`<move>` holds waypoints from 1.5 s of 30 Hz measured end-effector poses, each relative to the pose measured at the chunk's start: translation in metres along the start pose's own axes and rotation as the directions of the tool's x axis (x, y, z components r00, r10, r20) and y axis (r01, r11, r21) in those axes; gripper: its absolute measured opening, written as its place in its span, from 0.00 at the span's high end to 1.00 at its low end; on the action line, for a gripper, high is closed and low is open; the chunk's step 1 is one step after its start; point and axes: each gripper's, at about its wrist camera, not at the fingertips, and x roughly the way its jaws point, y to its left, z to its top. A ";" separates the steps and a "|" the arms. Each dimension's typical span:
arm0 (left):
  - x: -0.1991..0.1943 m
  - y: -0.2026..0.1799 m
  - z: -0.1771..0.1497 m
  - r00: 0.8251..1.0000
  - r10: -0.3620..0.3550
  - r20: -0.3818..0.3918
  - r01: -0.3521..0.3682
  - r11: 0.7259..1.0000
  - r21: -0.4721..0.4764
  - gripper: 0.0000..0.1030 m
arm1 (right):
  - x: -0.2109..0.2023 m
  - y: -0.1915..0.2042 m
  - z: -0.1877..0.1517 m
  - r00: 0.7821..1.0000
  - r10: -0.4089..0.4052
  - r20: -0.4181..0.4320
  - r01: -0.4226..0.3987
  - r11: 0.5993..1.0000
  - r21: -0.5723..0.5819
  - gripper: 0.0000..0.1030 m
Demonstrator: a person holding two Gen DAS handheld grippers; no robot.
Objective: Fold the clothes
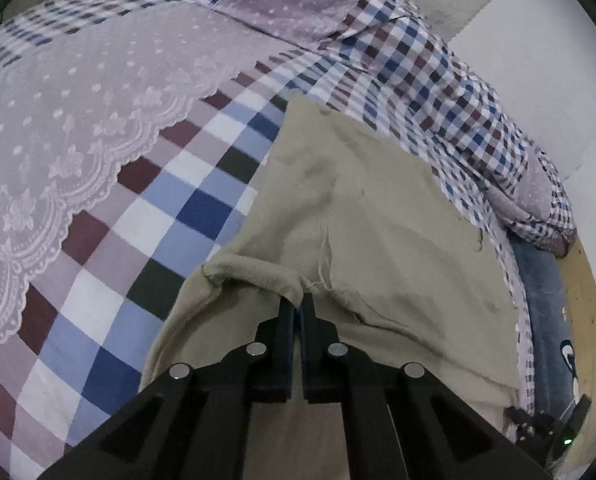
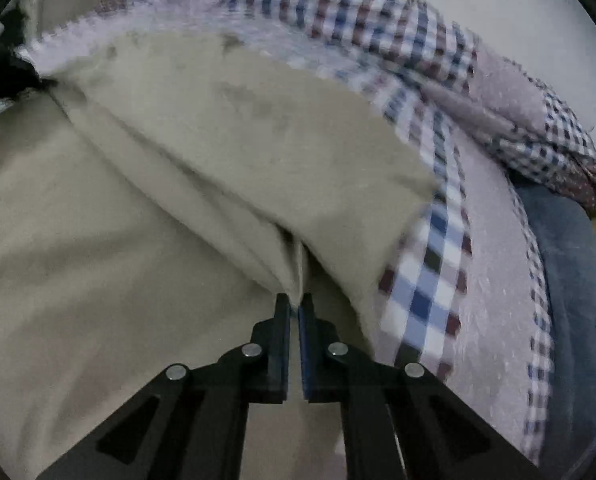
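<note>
I have both ends of the garment [image 1: 377, 216] pinched; my left hand-held gripper [image 1: 298, 304] is clenched on a rolled, frayed hem, and my right hand-held gripper [image 2: 296, 304] is clamped on a bunched edge where several layers meet; I judge the two grips are there to carry one side over as a single flap. The garment is a beige cloth piece lying on the bed [image 1: 110, 240], spread over the checked bedspread [image 1: 202, 208] near the bed's right edge, with the lace cover [image 1: 78, 120] well to the left of it; a crumpled quilt [image 1: 437, 80] is heaped along the far edge. The right wrist view is blurred at the bedspread, so I cannot tell which part of the garment I hold; beyond the bed edge a dark blue mat [image 2: 569, 264] lies on the floor.
</note>
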 end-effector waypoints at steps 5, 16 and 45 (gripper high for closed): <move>-0.006 -0.004 -0.005 1.000 -0.004 -0.005 0.004 1.000 0.024 0.94 | -0.006 -0.028 -0.021 0.999 0.039 -0.026 -0.034 0.985 0.171 0.97; -0.010 -0.003 -0.016 1.000 -0.001 0.024 0.000 0.999 0.047 0.93 | 0.003 -0.042 0.028 0.953 0.264 0.147 -0.302 0.841 0.448 0.71; -0.166 0.000 -0.122 0.958 -0.199 0.205 0.176 0.977 0.123 0.18 | -0.206 0.021 -0.173 0.940 0.021 0.341 -0.228 0.782 0.580 0.35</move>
